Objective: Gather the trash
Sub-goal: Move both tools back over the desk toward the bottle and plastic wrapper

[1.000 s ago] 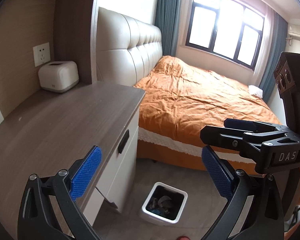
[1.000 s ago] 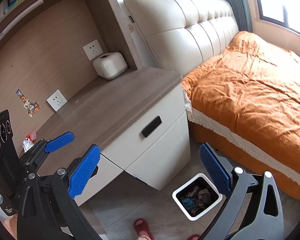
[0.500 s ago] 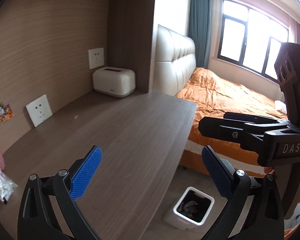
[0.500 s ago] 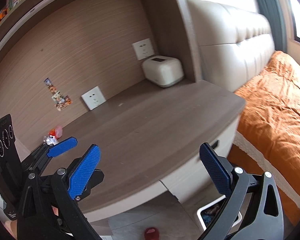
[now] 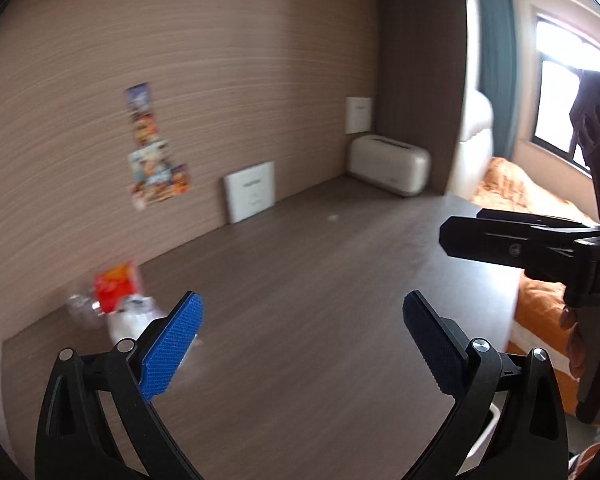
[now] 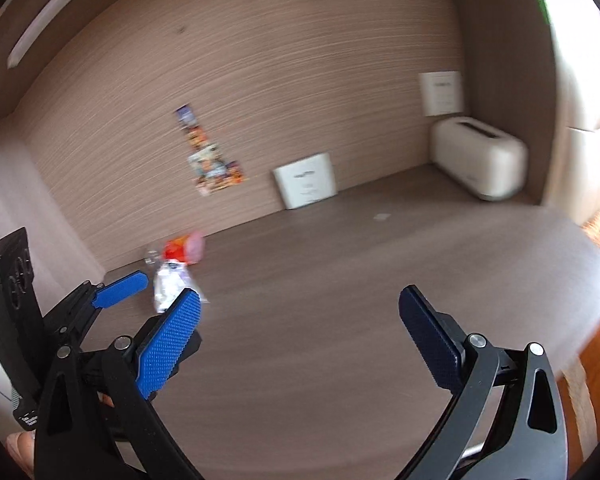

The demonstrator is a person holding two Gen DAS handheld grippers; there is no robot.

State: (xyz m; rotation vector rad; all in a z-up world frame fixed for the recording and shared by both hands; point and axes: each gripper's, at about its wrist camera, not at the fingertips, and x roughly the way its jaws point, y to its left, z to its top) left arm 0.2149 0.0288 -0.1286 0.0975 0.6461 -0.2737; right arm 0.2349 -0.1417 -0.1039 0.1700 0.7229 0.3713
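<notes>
my view: a tissue box [image 6: 480,162] and wall sockets [image 6: 306,185] lined the desk [image 6: 340,300] back; wrappers [image 6: 176,268] lay ahead-left of both spread, empty grippers [image 5: 300,344] [image 6: 300,340].

Daylight from window [image 5: 560,92] at right, overexposed. Both views motion-blurred throughout; wall stickers [image 6: 212,164] smeared. Fisheye bends edges, dark corners. Soft sheen on surface [image 5: 320,280].

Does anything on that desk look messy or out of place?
Yes: a small heap of wrappers, one red and one clear, lies loose at the desk's far left corner. Both grippers are open and empty.
</notes>
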